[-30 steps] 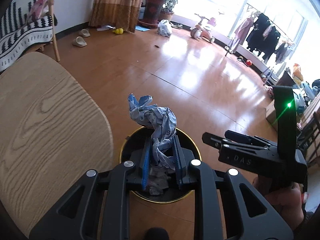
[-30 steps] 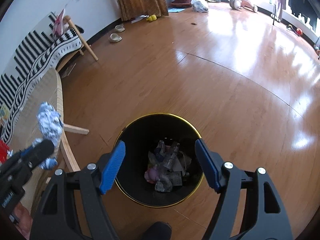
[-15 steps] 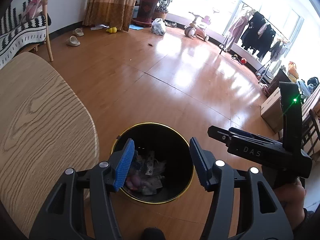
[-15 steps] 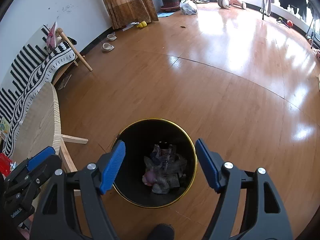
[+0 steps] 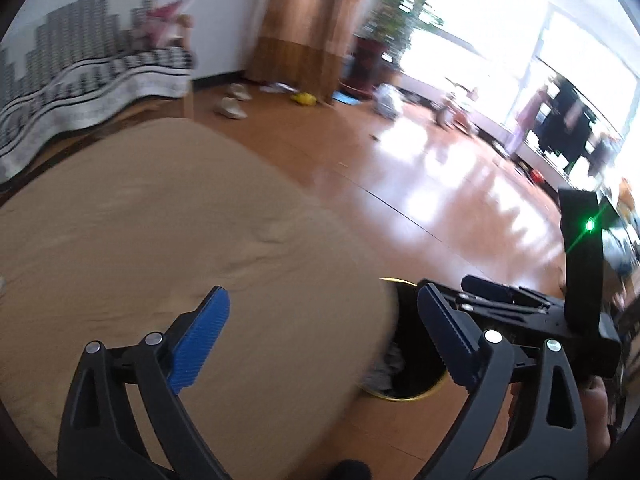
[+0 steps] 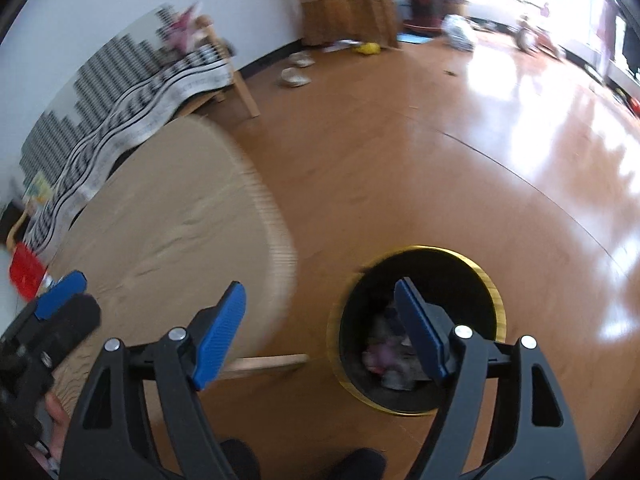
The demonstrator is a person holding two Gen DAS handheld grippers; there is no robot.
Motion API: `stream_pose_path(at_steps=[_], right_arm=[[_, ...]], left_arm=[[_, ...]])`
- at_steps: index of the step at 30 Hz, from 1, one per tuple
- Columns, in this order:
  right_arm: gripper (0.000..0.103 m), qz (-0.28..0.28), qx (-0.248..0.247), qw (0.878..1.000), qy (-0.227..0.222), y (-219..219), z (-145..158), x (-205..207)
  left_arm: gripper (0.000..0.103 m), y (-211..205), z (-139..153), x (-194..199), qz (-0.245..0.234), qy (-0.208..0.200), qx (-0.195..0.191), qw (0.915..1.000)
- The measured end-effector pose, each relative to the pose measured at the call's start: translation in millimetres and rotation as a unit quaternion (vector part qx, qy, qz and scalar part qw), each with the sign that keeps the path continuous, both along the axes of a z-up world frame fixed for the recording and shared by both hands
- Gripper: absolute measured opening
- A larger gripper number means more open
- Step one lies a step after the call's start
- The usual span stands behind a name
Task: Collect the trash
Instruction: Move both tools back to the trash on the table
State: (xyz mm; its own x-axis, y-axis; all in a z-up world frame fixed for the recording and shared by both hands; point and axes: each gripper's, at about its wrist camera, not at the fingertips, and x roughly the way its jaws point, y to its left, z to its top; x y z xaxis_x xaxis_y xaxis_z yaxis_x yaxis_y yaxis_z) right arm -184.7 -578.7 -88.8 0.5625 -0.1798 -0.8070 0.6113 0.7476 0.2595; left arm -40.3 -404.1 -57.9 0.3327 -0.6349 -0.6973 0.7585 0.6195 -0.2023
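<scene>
Left gripper [image 5: 322,336]: jaws spread wide after just opening, nothing between them
Right gripper [image 6: 320,326]: jaws wide, empty
Trash [image 6: 390,360]: crumpled wads inside bin, beneath right finger; blurred, axis unclear
Bin [image 6: 494,292]: round, black, gold rim, upright on wood floor [image 6: 400,168]
Table [image 5: 160,220]: round, pale woodgrain
</scene>
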Motion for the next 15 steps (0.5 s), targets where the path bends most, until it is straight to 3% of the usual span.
stream_pose_path(at_steps=[5,9,15], right_arm=[[0.074,0.079,-0.001,0.997,-0.005,70,14,79],[0.074,0.149,-0.009,0.989,-0.012,143,30,142],[0.074,0.228,-0.024,0.973,-0.014,234,42,210]], left_arm=[[0.092,92,9,57,0.107,0.000,0.001,0.9943],[0.092,179,5,97,0.198,-0.027,0.021,0.9796],[0.092,278,-13,145,0.294,-0.001,0.038,0.9549]])
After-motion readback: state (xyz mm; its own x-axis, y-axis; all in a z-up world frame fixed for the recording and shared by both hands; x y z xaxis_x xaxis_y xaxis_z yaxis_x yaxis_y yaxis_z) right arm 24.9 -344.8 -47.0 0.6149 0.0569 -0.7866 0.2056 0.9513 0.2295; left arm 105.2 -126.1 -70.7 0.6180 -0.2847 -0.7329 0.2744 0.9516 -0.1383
